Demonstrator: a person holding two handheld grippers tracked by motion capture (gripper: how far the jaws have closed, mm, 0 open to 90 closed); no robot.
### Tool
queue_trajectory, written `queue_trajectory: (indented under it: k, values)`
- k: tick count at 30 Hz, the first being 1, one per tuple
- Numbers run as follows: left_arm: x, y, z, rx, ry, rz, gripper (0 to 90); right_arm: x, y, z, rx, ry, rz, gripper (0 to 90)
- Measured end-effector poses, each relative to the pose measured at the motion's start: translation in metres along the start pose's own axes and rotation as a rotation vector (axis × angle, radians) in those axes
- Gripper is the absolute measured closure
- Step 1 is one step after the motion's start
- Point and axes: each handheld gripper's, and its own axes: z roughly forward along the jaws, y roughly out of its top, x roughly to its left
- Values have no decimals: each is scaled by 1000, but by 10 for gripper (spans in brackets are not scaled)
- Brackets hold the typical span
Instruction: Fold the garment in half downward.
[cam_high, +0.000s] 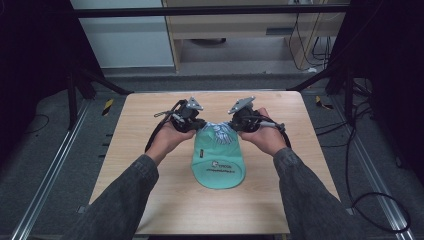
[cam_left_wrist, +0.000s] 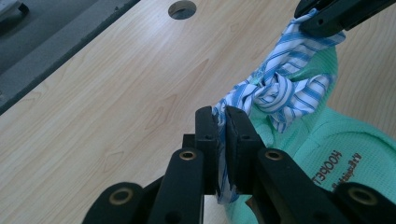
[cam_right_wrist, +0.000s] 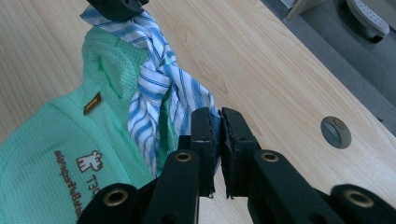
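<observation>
So the left hand-held gripper (cam_high: 196, 123) is sitting at the far end of the mint green shirt (cam_high: 218, 162), which is lying flat in the middle of the bench (cam_high: 150, 115) with its printed logo facing up. In the left gripper view the jaws are pinched tight on one end of the blue-and-white striped cloth (cam_left_wrist: 280, 88), no gap showing between them apart from the fabric itself.

Moving toward the middle, the striped cloth is already twisted into what looks like a knot right at the shirt's collar end, bunched up and sitting on top of the green fabric. So I'd say the crossing and looping part is done.

Over on the right, the right hand-held gripper (cam_high: 238, 125) is doing the mirror thing: jaws clamped on the other end of the striped cloth (cam_right_wrist: 159, 93), with the knot hanging between the two tools.

My guess is what's remaining is just pulling the two ends apart to snug the knot down, then letting go. The knot is looking a bit loose and lumpy, so it's probably not fully tightened yet. Can't tell if a second loop is planned.
</observation>
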Motion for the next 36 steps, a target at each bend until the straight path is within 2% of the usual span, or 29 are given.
queue_trajectory:
  k: [7,14,26,30,36]
  values:
    - [5,3,0,0,13,2,843,-2,7,2,2,-15,-17,842]
    - [7,7,-3,-13,25,14,843,-5,11,4,-9,-32,-14,843]
    - [-9,15,0,-4,70,38,843,7,3,-7,-1,-61,-10,844]
    - [-14,11,2,-13,67,44,842,9,-3,-7,6,-66,-15,844]
    - [-24,-5,3,-29,56,58,840,16,-15,-8,4,-60,-39,843]
